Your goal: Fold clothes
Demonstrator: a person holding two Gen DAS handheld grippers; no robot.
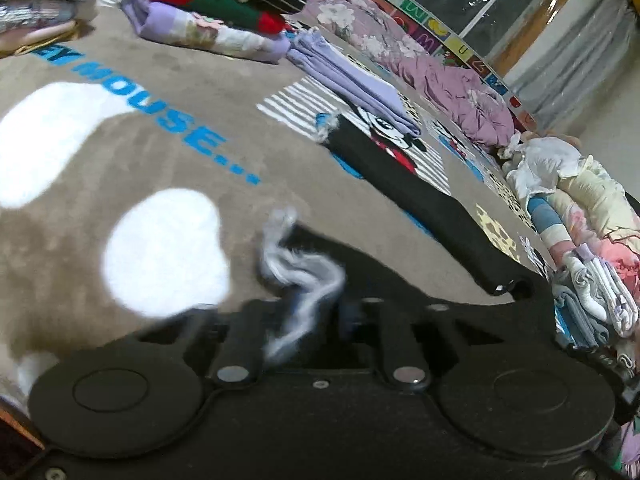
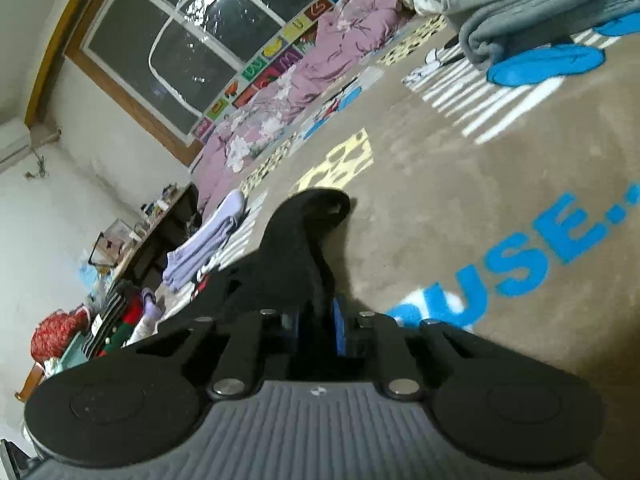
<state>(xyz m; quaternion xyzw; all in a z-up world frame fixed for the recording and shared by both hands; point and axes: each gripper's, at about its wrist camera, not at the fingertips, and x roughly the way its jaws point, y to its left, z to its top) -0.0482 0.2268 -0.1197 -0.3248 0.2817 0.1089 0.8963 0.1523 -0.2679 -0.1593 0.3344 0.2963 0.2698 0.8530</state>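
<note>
- Your left gripper (image 1: 312,300) is pressed together on the pale frayed threads (image 1: 300,272) at the edge of the black garment (image 1: 384,164). The rest of the garment trails away across the printed blanket (image 1: 120,140) towards the folded lilac piece (image 1: 360,80).
- That hold looks thin. If only loose fringe is caught, it will likely slip or stretch, so take solid cloth behind the fringe before you pull.
- Your right gripper (image 2: 320,240) is also pressed together, low over the blanket. Black fingers against dark cloth make it impossible to tell whether it has any fabric, so check for tension before you rely on it.
- Hold both grippers level with each other and draw the edge taut so that the fold line comes out straight.
- Lay the garment flat on the open stretch of blanket, well apart from the red and green stack (image 1: 224,4).
- Carry the held edge over low and slowly so that the frayed hem lands square on the far edge.
</note>
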